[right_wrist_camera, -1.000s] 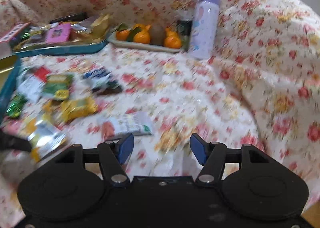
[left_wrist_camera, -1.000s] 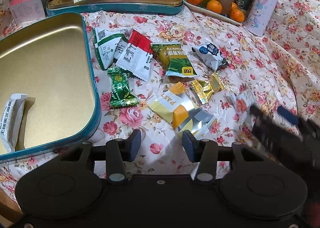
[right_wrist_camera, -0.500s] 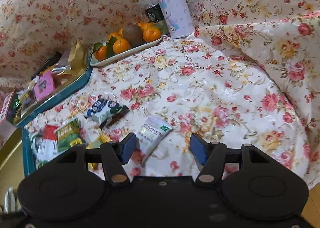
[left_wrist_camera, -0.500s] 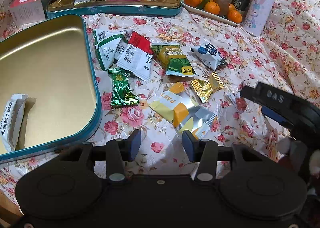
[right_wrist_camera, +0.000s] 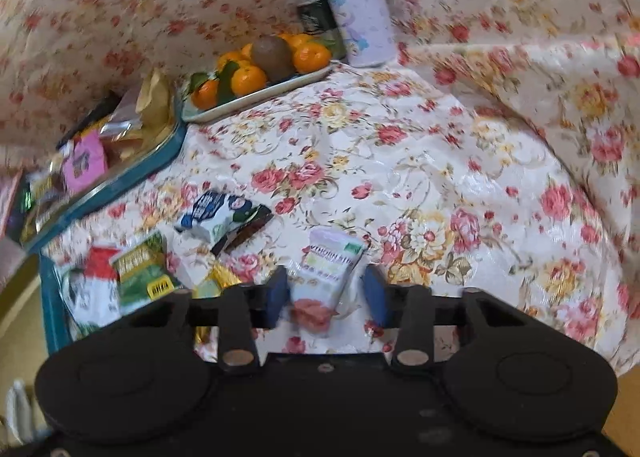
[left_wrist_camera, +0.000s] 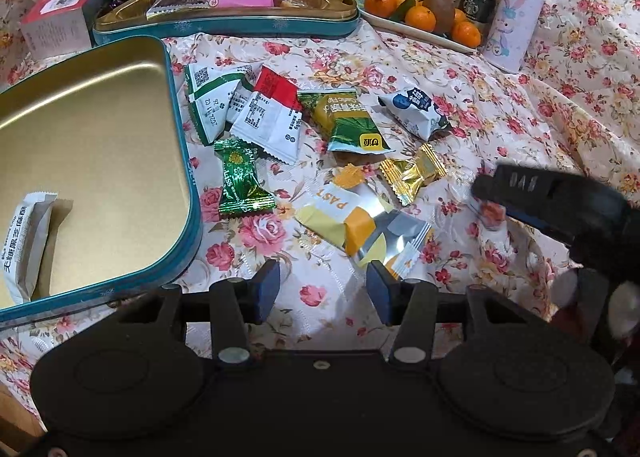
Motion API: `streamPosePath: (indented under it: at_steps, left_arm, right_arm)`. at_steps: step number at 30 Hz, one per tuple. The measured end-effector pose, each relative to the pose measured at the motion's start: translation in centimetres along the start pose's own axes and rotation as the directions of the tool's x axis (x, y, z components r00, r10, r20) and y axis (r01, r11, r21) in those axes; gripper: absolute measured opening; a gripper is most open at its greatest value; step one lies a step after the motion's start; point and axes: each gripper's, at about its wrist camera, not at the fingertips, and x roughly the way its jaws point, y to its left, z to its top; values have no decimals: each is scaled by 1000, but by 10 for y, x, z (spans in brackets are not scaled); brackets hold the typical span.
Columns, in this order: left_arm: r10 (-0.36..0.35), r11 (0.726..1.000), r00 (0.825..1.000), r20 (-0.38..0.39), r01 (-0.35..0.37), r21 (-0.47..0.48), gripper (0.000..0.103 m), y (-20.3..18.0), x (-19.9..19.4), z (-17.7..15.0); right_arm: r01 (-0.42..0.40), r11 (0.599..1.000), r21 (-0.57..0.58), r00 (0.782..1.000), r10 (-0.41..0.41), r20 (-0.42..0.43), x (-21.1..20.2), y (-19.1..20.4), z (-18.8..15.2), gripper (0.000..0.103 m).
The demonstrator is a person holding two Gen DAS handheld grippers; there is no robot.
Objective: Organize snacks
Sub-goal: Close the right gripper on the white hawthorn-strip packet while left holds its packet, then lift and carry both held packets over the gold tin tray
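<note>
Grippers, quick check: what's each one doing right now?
Left gripper: open, nothing between its fingers, hovering over the floral cloth.
Right gripper: closing around the white snack sachet; pads not pressing it yet.

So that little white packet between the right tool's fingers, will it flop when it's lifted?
Probably a bit. The packet looks like thin, crinkly film, so it should be light and bend at the ends. The right tool is closing around it; glossy wrap may slip.
</note>
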Motion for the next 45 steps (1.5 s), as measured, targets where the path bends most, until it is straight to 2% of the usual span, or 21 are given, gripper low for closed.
streamPosePath:
  at_steps: [2,6,9,12,14,16,20,26,29,33,38,45]
  left_arm:
    - [-4,1000,1000,0,4,-7,57,1,0,0]
    - [-21,1000,1000,-6,21,-9,57,2,0,1]
    - [-33,999,999,-16,32,-19,56,4,0,3]
    - [-73,993,997,-32,70,-100,55,11,-3,7]
    - [-124,976,992,-35,116,-183,55,17,-6,12]
    - [-139,965,990,-25,130,-228,55,18,-10,17]
    - [-97,960,995,7,95,-262,55,9,-15,29]
    - [-67,935,998,-15,57,-351,55,-1,0,36]
    - [-18,934,1000,-15,11,-357,55,-8,5,36]
    - [8,932,999,-33,-20,-363,55,-13,11,37]
    - [49,938,997,-62,-67,-341,56,-17,19,37]
    - [89,967,993,-73,-103,-231,57,-23,20,32]
  right_arm:
    - [-1,998,-56,1000,2,17,-2,1,-3,26]
    - [-56,995,-83,998,58,23,-7,-11,-8,25]
    - [-57,992,-116,998,60,27,-11,-16,-12,25]
    - [-49,988,-149,998,55,40,-12,-16,-17,24]
    - [-42,985,-169,998,51,49,-12,-14,-19,25]
    - [-37,983,-180,997,47,54,-12,-12,-20,25]
    - [-38,981,-190,997,51,61,-11,-12,-22,25]
    - [-40,978,-206,995,57,77,-12,-13,-26,26]
    - [-34,974,-224,995,54,87,-12,-11,-28,26]
    - [-39,972,-232,994,62,95,-12,-12,-28,27]
    - [-38,970,-239,993,64,101,-11,-12,-29,27]
    - [-41,969,-244,993,67,100,-10,-12,-29,28]
